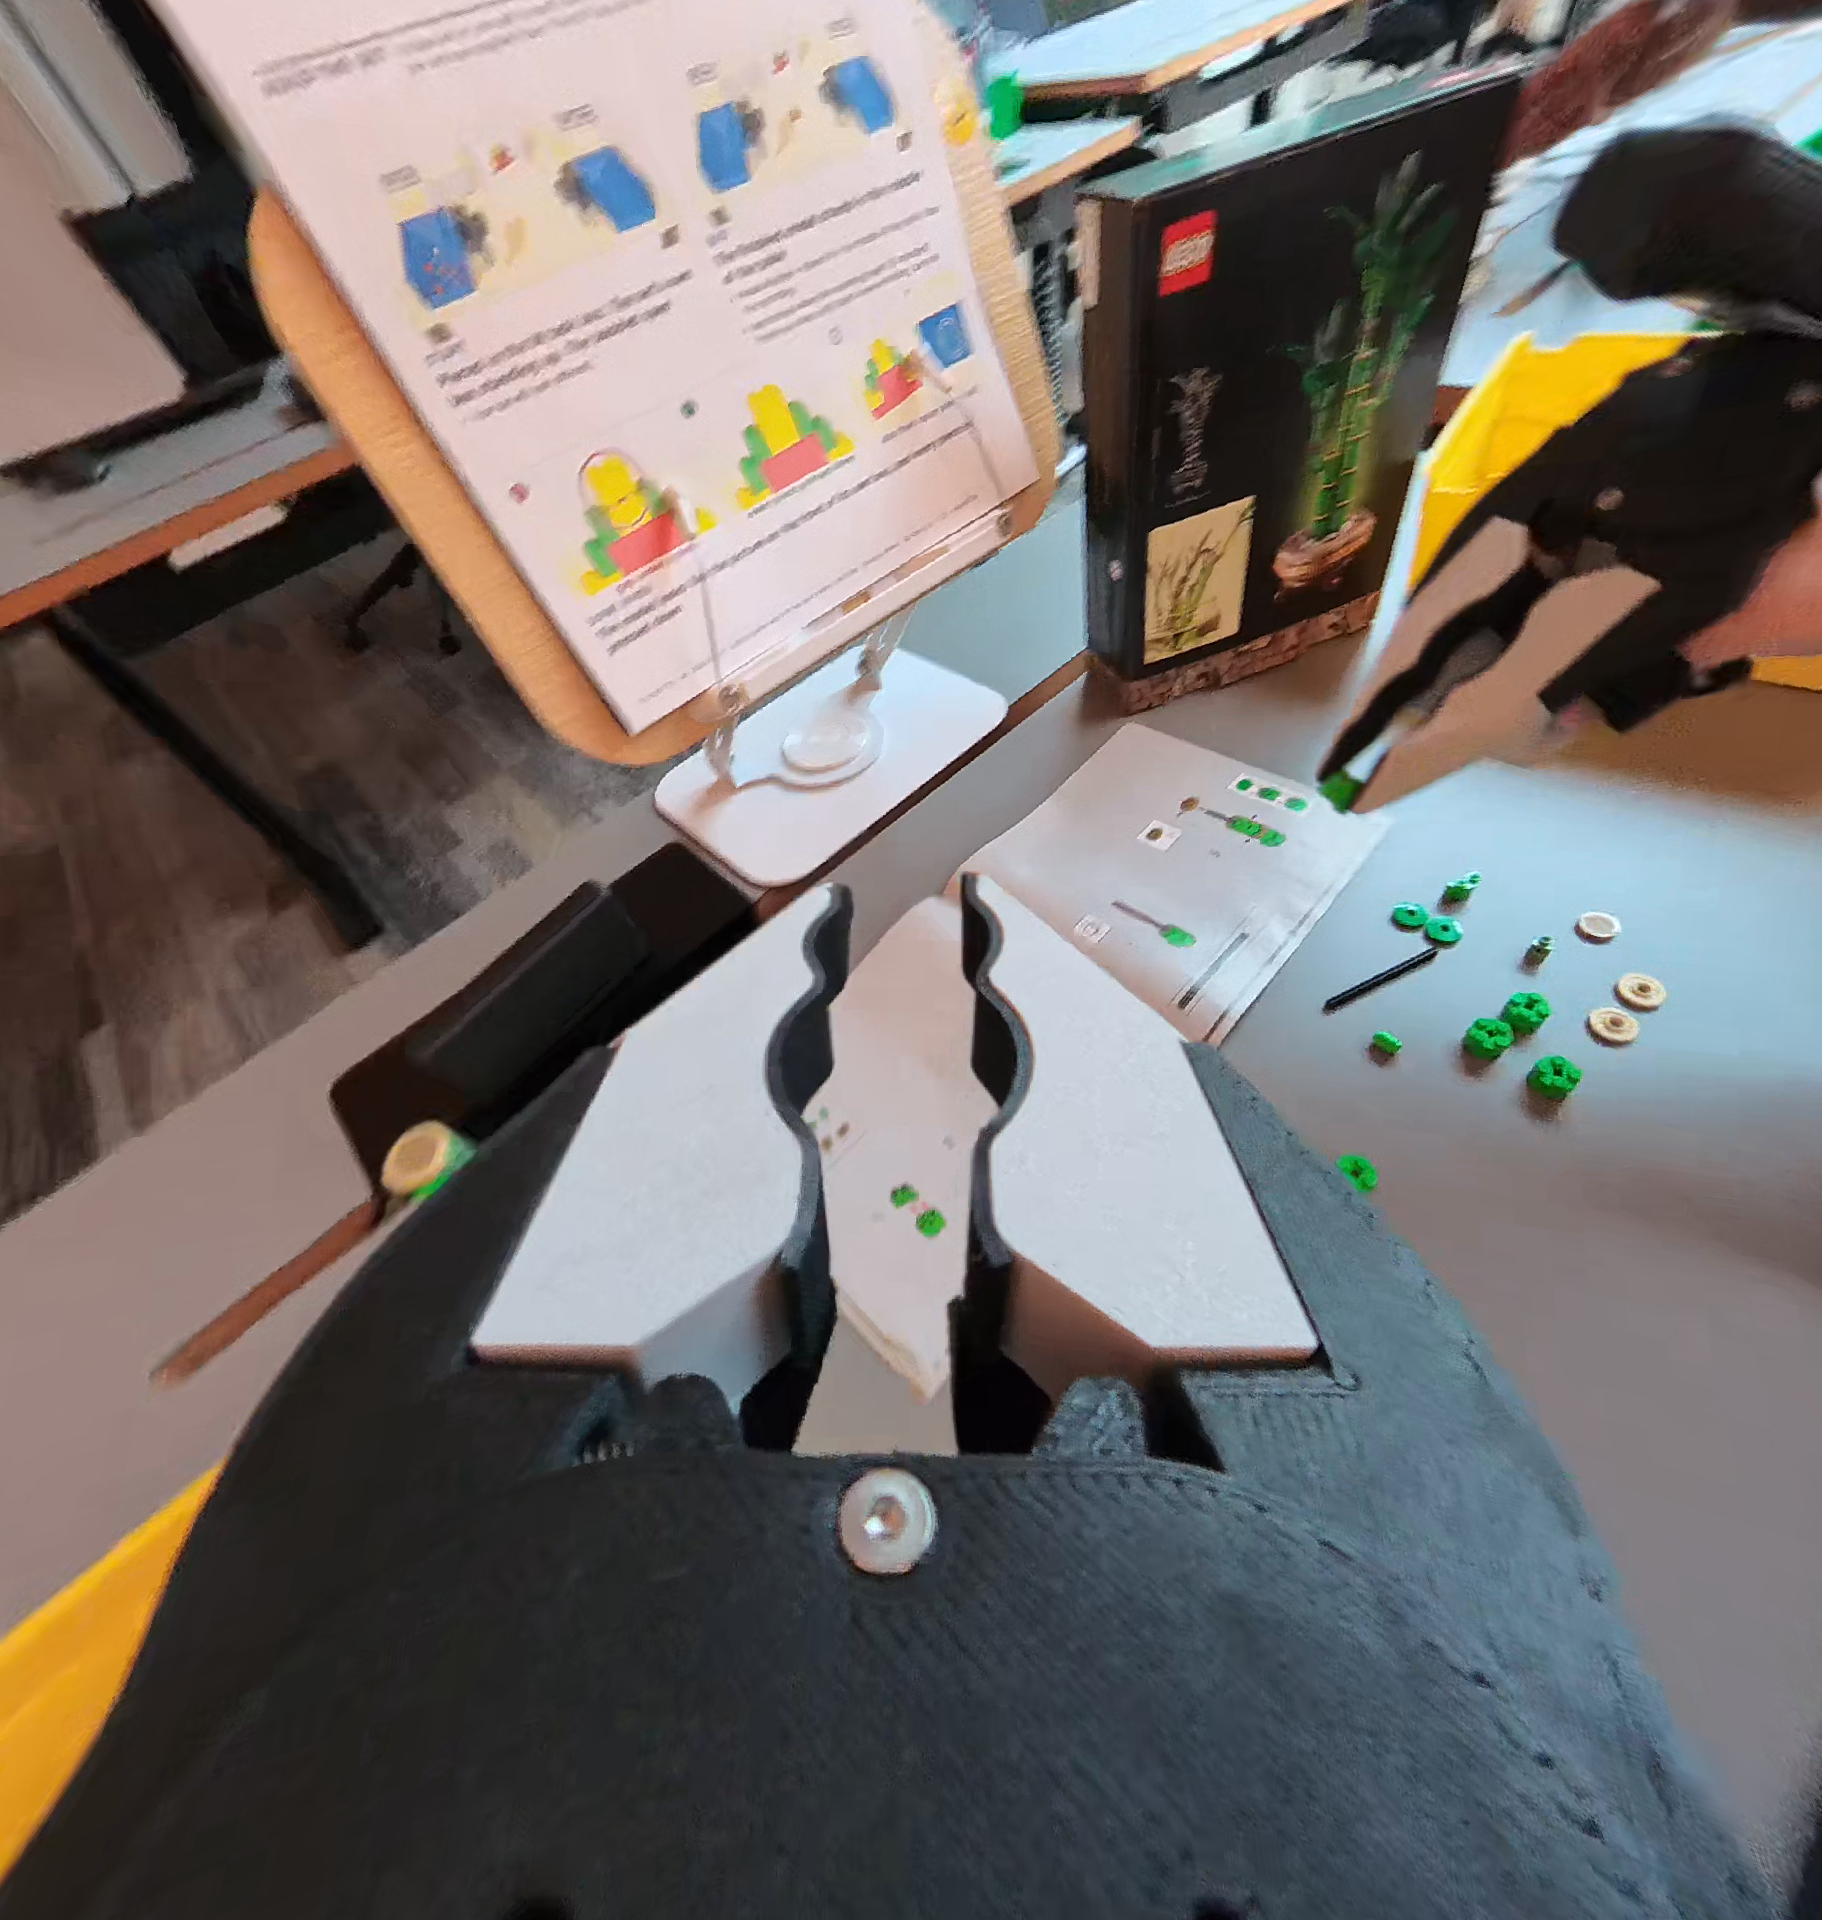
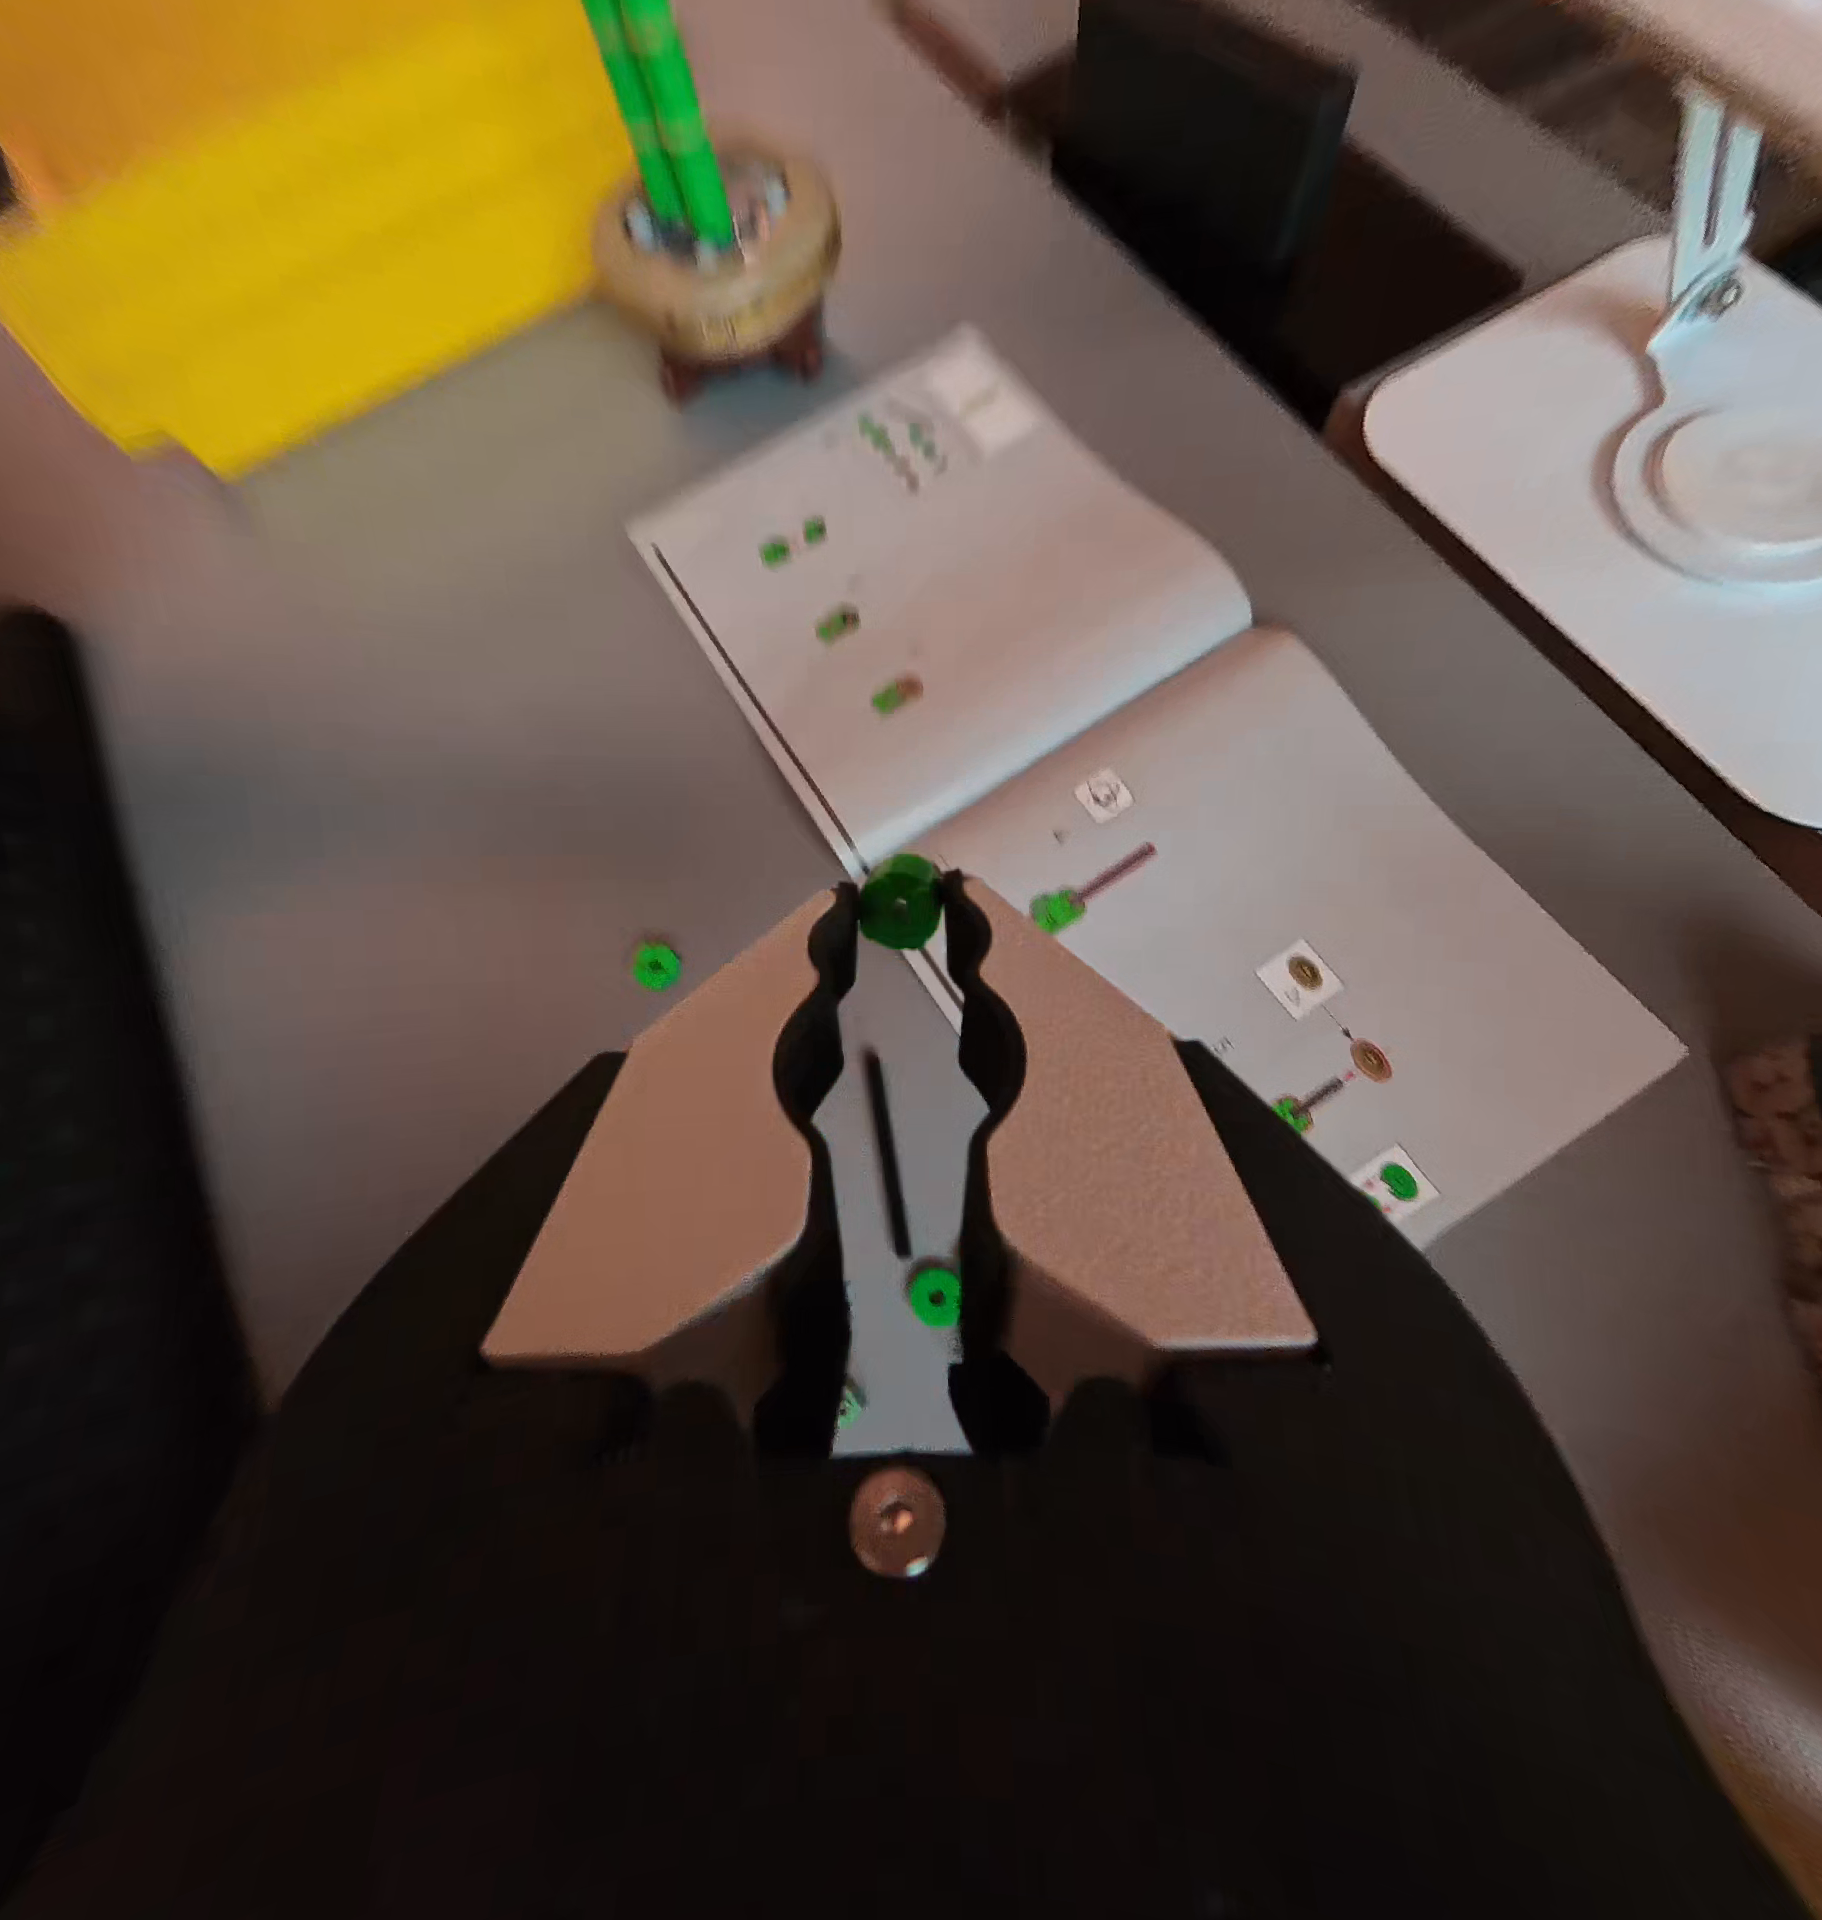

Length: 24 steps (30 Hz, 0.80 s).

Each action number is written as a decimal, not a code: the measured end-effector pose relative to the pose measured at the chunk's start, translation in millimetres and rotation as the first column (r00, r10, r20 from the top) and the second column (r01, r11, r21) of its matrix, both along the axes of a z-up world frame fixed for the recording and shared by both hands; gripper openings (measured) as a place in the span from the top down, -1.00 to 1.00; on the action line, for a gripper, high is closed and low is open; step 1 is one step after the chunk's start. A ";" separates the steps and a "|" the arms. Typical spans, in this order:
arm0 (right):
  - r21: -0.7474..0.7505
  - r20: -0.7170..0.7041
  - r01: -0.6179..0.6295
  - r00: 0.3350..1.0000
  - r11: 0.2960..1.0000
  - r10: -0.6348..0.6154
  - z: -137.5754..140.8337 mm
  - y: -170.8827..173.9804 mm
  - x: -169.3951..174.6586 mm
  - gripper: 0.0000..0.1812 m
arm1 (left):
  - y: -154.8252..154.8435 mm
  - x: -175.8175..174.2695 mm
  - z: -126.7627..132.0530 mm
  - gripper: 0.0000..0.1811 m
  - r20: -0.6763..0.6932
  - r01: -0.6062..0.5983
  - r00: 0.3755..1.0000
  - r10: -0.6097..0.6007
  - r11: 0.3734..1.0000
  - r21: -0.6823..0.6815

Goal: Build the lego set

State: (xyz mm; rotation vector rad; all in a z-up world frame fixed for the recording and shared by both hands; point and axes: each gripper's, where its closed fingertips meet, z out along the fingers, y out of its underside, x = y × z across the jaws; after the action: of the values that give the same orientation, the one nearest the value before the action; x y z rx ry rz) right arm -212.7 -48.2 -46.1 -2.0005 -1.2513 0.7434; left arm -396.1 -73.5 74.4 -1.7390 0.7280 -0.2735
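My right gripper (image 2: 899, 896) is shut on a green round piece (image 2: 899, 916) and holds it above the edge of the open instruction booklet (image 2: 1250, 935). It also shows in the left wrist view (image 1: 1348, 784), tip down over the booklet (image 1: 1177, 873). My left gripper (image 1: 905, 914) is open and empty above the booklet's near page. Loose green round pieces (image 1: 1509, 1023), tan discs (image 1: 1636, 989) and a black axle (image 1: 1380, 979) lie on the grey table to the right. The axle (image 2: 886, 1153) and another green piece (image 2: 933, 1294) lie under my right gripper.
A sheet on a white stand (image 1: 834, 769) rises at the table's far edge. The black set box (image 1: 1271, 416) stands behind the booklet. A built bamboo model in a tan pot (image 2: 720, 249) stands by a yellow bin (image 2: 263, 260). A black block (image 1: 533, 997) sits at the left edge. There is about 25 centimetres between the tips of the two grippers. My left tips are about 30 centimetres from the axle (image 2: 886, 1153), my right tips only 12 centimetres. The left camera catches it too, in the left wrist view (image 1: 1378, 978).
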 end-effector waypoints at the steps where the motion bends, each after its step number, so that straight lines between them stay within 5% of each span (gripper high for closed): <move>1: -0.029 -0.072 0.004 0.997 1.000 -0.006 9.6 -0.2 -1.6 0.83 | 0.0 10.3 0.7 0.75 -0.001 0.052 0.999 -0.052 0.998 0.033; 10: -0.237 -0.399 -0.129 0.917 0.963 0.025 56.4 -23.0 -14.9 0.83 | -17.1 117.4 -19.7 0.71 0.057 0.454 0.885 -0.462 0.883 0.121; 15: -0.306 -0.444 -0.149 0.896 0.940 -0.002 67.6 -29.5 -18.0 0.83 | -16.8 148.0 -44.2 0.50 -0.157 0.469 0.881 -0.447 0.871 0.149; 24: -0.331 -0.429 -0.164 0.903 0.929 0.006 71.5 -40.8 -29.0 0.83 | -9.5 167.6 -59.6 0.61 -0.269 0.413 0.891 -0.366 0.899 0.148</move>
State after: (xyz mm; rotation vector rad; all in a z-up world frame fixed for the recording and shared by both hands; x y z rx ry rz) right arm -241.6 -89.0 25.4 -1.9175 -0.9979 1.4551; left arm -228.5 -83.0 14.8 -1.4334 1.2440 -0.2594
